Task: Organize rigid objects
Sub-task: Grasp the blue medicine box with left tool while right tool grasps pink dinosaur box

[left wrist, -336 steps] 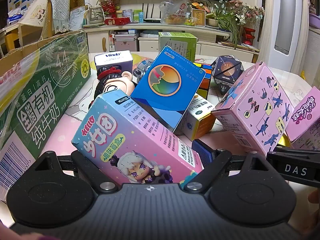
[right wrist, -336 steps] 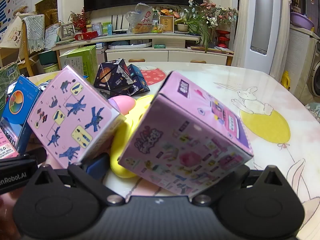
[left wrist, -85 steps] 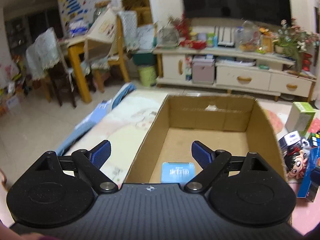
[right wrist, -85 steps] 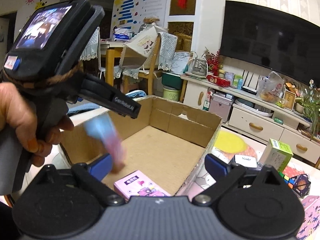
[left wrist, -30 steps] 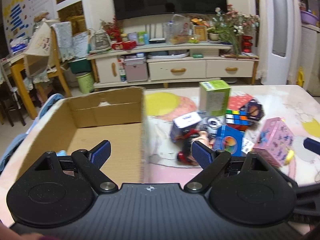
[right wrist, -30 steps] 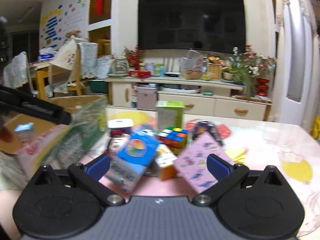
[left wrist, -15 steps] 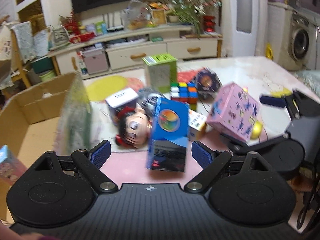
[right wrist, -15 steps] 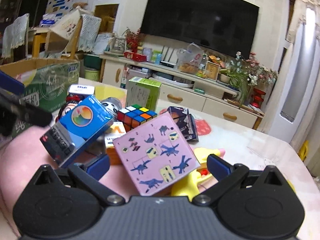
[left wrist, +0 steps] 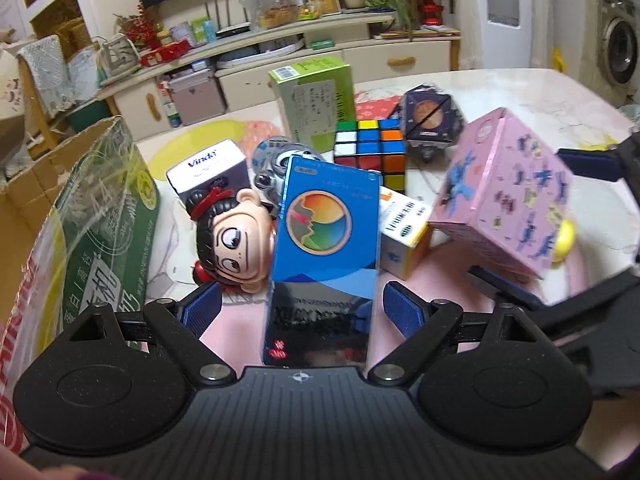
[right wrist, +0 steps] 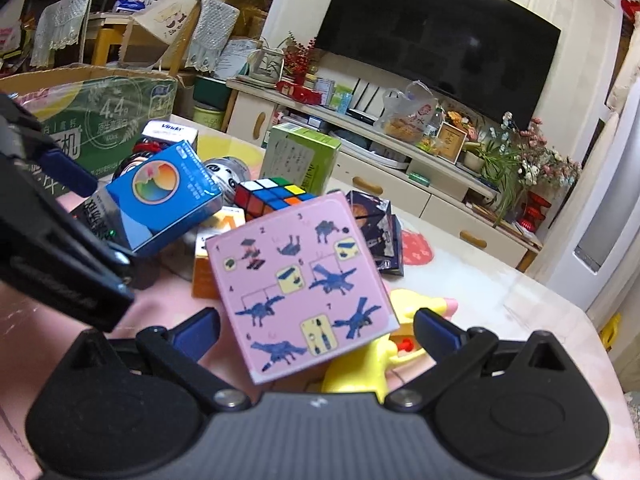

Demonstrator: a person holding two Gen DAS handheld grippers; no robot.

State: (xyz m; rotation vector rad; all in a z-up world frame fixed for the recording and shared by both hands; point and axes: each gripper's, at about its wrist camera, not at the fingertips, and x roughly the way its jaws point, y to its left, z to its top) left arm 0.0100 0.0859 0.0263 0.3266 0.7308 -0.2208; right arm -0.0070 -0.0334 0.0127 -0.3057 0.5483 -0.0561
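The blue box (left wrist: pixel 326 240) lay lengthwise between the wide-open, empty left gripper (left wrist: pixel 303 311), while the tilted pink box (right wrist: pixel 304 280) sat between the equally open, empty right gripper (right wrist: pixel 316 328).

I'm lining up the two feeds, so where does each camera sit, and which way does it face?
Left wrist: sits on the left gripper, facing the blue box between its open fingers; the right gripper shows at the right edge.
Right wrist: sits on the right gripper, facing the pink box; the left gripper crosses the left edge.
Shared: both boxes, Rubik's cube, green box.
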